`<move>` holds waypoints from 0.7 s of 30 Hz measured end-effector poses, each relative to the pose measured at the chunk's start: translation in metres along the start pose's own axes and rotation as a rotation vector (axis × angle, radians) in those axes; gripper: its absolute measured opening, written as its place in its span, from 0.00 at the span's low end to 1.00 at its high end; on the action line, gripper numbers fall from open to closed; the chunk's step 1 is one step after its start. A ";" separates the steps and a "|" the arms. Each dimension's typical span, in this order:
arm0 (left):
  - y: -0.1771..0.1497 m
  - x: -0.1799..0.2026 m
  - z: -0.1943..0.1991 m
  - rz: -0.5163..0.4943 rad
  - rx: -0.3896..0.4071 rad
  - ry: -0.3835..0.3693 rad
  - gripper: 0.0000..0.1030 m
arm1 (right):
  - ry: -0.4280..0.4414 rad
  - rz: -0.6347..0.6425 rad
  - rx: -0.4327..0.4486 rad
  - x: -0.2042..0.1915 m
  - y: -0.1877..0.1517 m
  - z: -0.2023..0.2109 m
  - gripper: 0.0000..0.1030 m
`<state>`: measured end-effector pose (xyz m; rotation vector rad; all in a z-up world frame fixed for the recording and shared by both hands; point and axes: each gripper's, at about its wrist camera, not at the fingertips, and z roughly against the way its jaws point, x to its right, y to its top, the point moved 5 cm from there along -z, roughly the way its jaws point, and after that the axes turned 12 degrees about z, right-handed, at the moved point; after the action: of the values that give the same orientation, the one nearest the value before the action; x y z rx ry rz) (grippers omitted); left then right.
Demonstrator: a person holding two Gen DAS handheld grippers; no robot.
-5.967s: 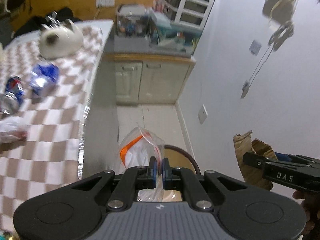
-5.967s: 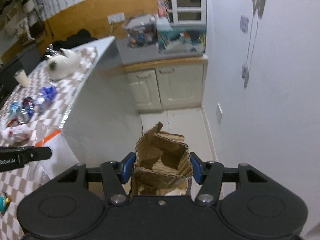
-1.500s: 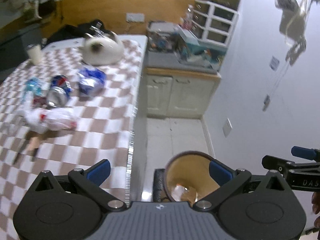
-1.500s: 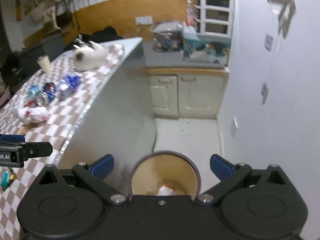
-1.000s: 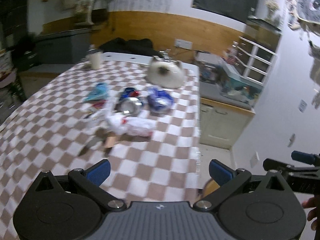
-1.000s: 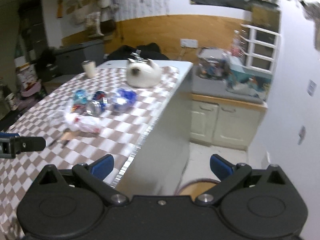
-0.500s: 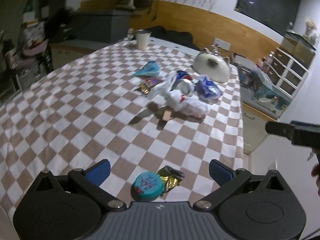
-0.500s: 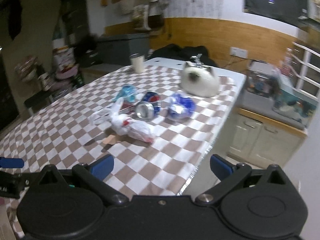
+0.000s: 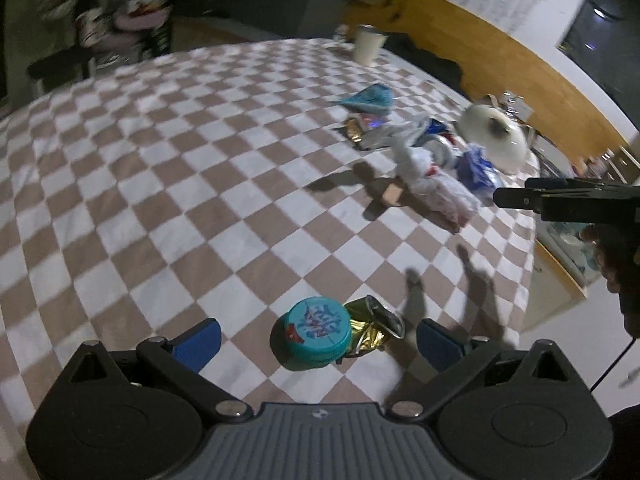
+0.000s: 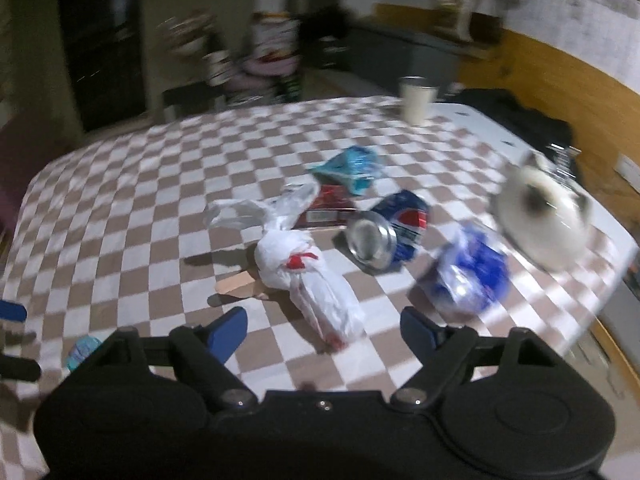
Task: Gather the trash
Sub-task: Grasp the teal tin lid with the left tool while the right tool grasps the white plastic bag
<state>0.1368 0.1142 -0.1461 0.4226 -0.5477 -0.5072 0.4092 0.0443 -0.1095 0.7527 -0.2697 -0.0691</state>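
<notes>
My left gripper (image 9: 318, 344) is open and empty, low over the checked table (image 9: 160, 184). A teal round lid (image 9: 318, 330) and a crumpled gold wrapper (image 9: 374, 330) lie between its fingers. My right gripper (image 10: 324, 326) is open and empty, just above a knotted white plastic bag (image 10: 308, 276). Beyond the bag lie a crushed Pepsi can (image 10: 386, 236), a blue crumpled wrapper (image 10: 470, 272), a red packet (image 10: 328, 208), a teal wrapper (image 10: 352, 168) and a wooden stick (image 10: 236, 282). The same pile shows in the left wrist view (image 9: 424, 164).
A white cat figure (image 10: 544, 220) sits near the table's far right edge. A white cup (image 10: 416, 100) stands at the far end. A dark cabinet and shelves (image 10: 248, 44) stand behind the table. The right gripper's finger (image 9: 560, 198) crosses the left wrist view.
Both grippers swung from the bin on the floor up to the table. The left has come down over the teal lid and the right over the white bag. Both jaws stay open.
</notes>
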 end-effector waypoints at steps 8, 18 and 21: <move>-0.007 -0.008 -0.027 0.100 -0.038 0.054 0.77 | 0.220 0.230 -0.076 0.009 0.015 -0.063 0.77; -0.003 -0.005 -0.046 0.148 -0.035 0.086 0.72 | 0.316 0.341 -0.157 0.010 0.023 -0.120 0.65; 0.000 -0.005 -0.046 0.148 -0.029 0.094 0.61 | 0.325 0.334 -0.179 0.011 0.021 -0.130 0.55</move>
<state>0.1604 0.1276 -0.1841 0.3735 -0.4761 -0.3504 0.4536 0.1448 -0.1835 0.5231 -0.0744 0.3397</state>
